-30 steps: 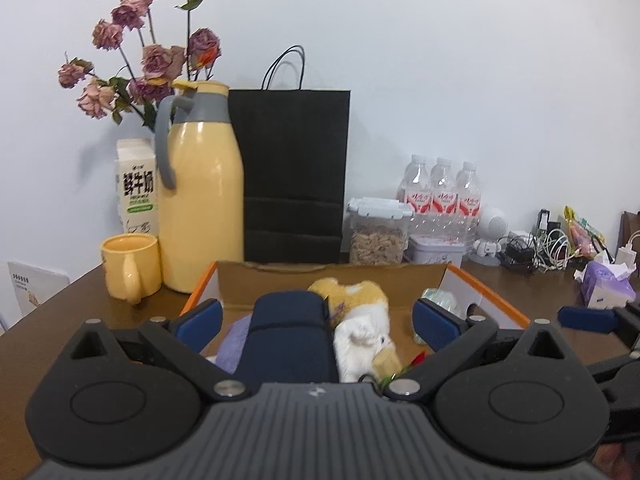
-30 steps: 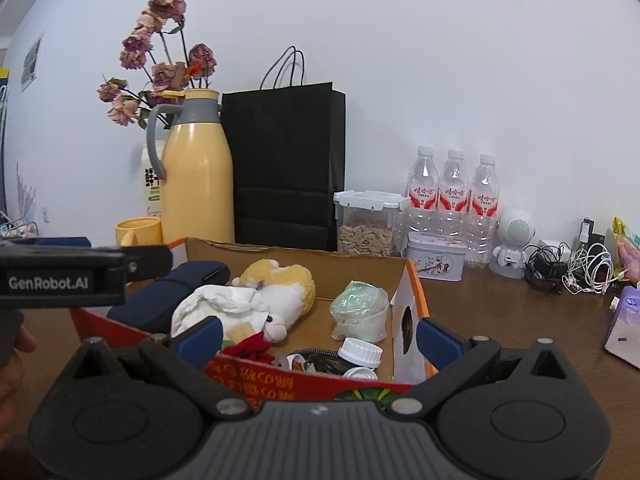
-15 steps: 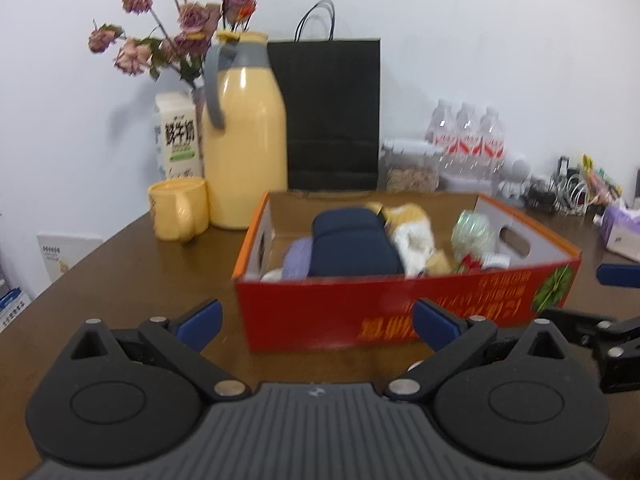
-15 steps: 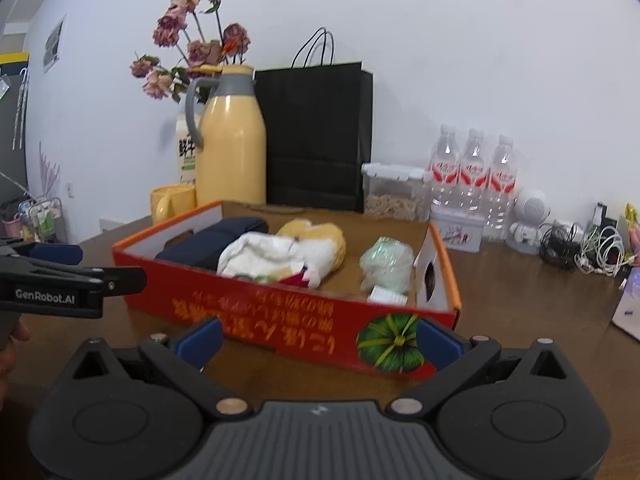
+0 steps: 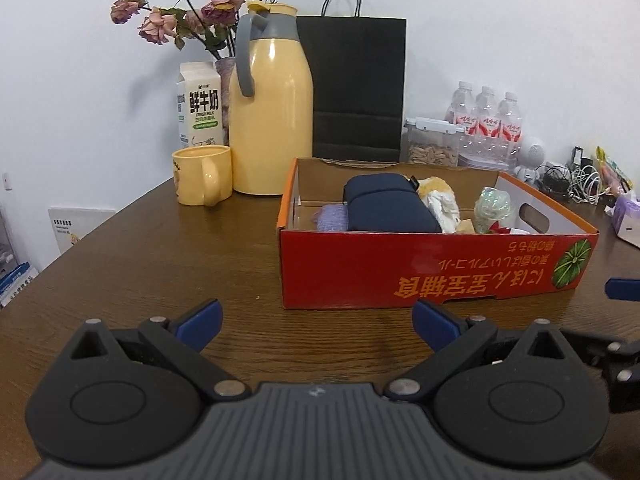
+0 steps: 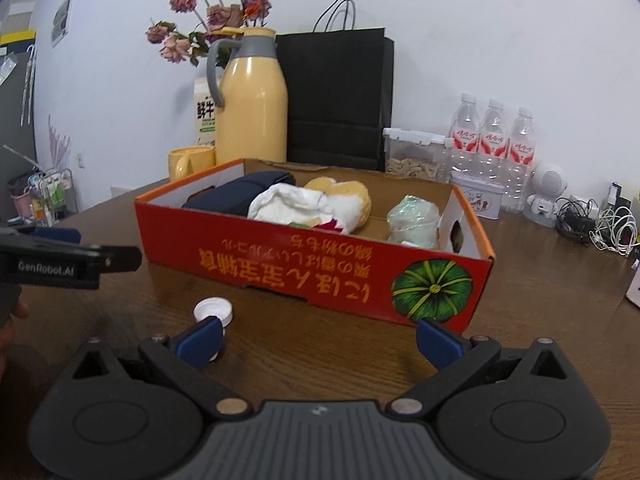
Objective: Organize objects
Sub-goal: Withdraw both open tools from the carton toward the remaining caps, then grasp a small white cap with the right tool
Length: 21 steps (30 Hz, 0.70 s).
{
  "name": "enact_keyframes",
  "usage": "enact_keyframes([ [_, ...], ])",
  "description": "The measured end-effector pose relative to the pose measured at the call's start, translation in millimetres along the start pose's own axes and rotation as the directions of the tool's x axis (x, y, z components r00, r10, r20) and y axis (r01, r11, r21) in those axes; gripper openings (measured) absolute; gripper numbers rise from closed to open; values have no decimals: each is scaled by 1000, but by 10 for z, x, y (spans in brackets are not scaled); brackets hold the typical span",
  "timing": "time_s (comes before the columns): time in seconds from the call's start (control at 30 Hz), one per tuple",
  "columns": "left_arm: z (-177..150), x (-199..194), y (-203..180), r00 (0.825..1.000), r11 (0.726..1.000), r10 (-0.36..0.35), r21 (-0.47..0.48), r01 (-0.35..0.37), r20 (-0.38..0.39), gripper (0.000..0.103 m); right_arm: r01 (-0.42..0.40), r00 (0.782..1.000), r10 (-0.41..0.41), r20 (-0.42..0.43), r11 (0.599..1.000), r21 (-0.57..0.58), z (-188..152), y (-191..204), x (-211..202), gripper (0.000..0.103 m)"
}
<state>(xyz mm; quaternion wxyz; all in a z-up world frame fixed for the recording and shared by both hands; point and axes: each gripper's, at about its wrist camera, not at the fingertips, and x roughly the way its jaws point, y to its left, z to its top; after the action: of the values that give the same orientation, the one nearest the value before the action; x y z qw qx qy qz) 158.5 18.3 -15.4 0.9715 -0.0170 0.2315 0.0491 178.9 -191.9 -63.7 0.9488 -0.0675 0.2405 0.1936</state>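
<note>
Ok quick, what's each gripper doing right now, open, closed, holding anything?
Left gripper: open, holding nothing.
Right gripper: open, holding nothing; a white cap lies on the table by its left finger.

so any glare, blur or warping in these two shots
Left wrist view: sharp, with soft glare streaks on the yellow thermos and fisheye bending at the dark corners. Right wrist view: slightly softer, the wall leans at the left edge, the red box looks bowed, and the white cap is clear.

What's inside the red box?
In the red box: a navy pouch, white-and-yellow plush toy, shiny green bundle and purple cloth. Anything underneath them is hidden.
</note>
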Motion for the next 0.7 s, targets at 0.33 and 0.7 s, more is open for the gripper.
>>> enact_keyframes([
  [0.33, 12, 31, 57, 1000, 999, -22, -34, 22, -13, 103, -96, 994, 95, -49, 995, -22, -18, 202, 89, 89],
  [0.7, 23, 14, 72, 999, 999, -32, -40, 31, -11, 103, -163, 980, 160, -118, 986, -22, 24, 434, 273, 41],
])
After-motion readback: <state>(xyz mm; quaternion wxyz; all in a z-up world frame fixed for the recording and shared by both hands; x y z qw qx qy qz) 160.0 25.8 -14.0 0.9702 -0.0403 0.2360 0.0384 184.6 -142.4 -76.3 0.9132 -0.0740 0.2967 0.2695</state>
